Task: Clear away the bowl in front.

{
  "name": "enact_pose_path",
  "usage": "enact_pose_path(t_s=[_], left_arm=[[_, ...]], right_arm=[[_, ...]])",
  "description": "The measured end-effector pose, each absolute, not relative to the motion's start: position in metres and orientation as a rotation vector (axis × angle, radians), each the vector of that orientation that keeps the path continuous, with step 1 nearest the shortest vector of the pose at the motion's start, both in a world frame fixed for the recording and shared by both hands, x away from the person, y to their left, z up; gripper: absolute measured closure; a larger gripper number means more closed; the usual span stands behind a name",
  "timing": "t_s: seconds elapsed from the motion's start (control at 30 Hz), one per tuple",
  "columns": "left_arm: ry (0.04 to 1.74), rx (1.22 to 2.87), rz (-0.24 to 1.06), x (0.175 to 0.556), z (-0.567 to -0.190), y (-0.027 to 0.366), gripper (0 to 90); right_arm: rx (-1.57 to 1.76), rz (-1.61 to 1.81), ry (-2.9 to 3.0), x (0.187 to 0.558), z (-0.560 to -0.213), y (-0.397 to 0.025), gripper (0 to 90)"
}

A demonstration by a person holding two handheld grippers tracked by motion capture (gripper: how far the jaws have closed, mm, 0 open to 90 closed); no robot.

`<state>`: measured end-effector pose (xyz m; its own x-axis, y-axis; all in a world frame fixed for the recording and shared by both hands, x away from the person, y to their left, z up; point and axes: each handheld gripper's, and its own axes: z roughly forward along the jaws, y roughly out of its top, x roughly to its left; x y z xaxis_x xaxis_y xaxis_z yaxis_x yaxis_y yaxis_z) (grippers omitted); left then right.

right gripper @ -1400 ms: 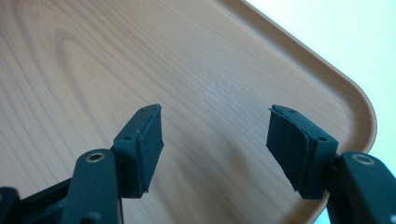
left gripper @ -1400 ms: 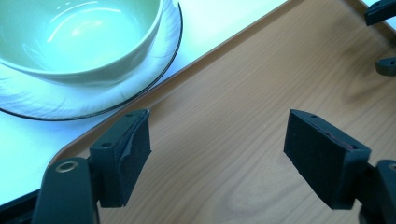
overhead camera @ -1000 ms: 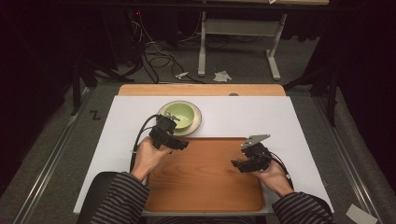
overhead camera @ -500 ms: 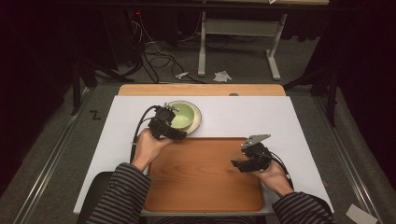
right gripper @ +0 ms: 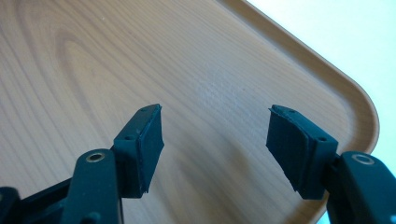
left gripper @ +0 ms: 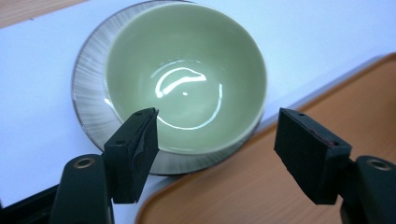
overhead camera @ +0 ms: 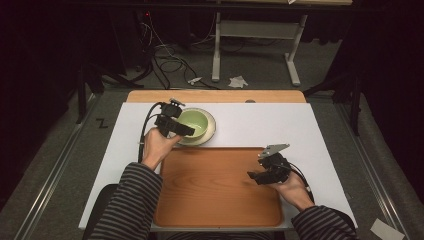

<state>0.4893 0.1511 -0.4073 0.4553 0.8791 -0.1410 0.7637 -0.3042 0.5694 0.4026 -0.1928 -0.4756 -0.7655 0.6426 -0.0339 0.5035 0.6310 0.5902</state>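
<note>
— Green bowl [left gripper: 187, 74] sat on its plate [left gripper: 88, 116], far left on the white table [overhead camera: 310, 125], beyond the wooden tray [overhead camera: 210, 200]. Was anything moved?

— Not yet, I judge. The left gripper [left gripper: 215, 135] hung wide over the bowl; the right gripper [right gripper: 215, 140] gaped over the tray, holding nothing. Dark room, cables on the floor [overhead camera: 170, 65].

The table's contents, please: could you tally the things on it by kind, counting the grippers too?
Green bowl: 1
Plate under the bowl: 1
Wooden tray: 1
Grippers: 2, the left gripper and the right gripper, both open
Total: 5
</note>
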Motion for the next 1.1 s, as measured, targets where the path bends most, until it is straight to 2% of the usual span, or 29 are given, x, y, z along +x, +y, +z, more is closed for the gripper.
enact_pose_path(t_s=[0.1,0.2,0.43,0.63,0.77,1.1], left_arm=[[1.348,2.117,0.28,0.496,-0.406,0.154,29.2],[1.349,2.099,0.268,0.502,-0.407,0.157,32.5],[1.388,2.118,0.259,0.517,-0.414,0.159,33.5],[1.438,2.184,0.288,0.53,-0.423,0.159,29.4],[1.515,2.119,0.236,0.538,-0.429,0.167,30.9],[1.593,2.095,0.166,0.552,-0.445,0.171,35.6]], right_arm=[[0.935,0.838,2.613,0.403,-0.475,-0.193,37.3],[0.933,0.839,2.613,0.403,-0.475,-0.193,37.4],[0.93,0.839,2.611,0.403,-0.475,-0.193,37.5],[0.931,0.84,2.611,0.403,-0.475,-0.193,37.6],[0.933,0.841,2.612,0.402,-0.475,-0.193,37.7],[0.932,0.842,2.614,0.403,-0.475,-0.193,37.7]])
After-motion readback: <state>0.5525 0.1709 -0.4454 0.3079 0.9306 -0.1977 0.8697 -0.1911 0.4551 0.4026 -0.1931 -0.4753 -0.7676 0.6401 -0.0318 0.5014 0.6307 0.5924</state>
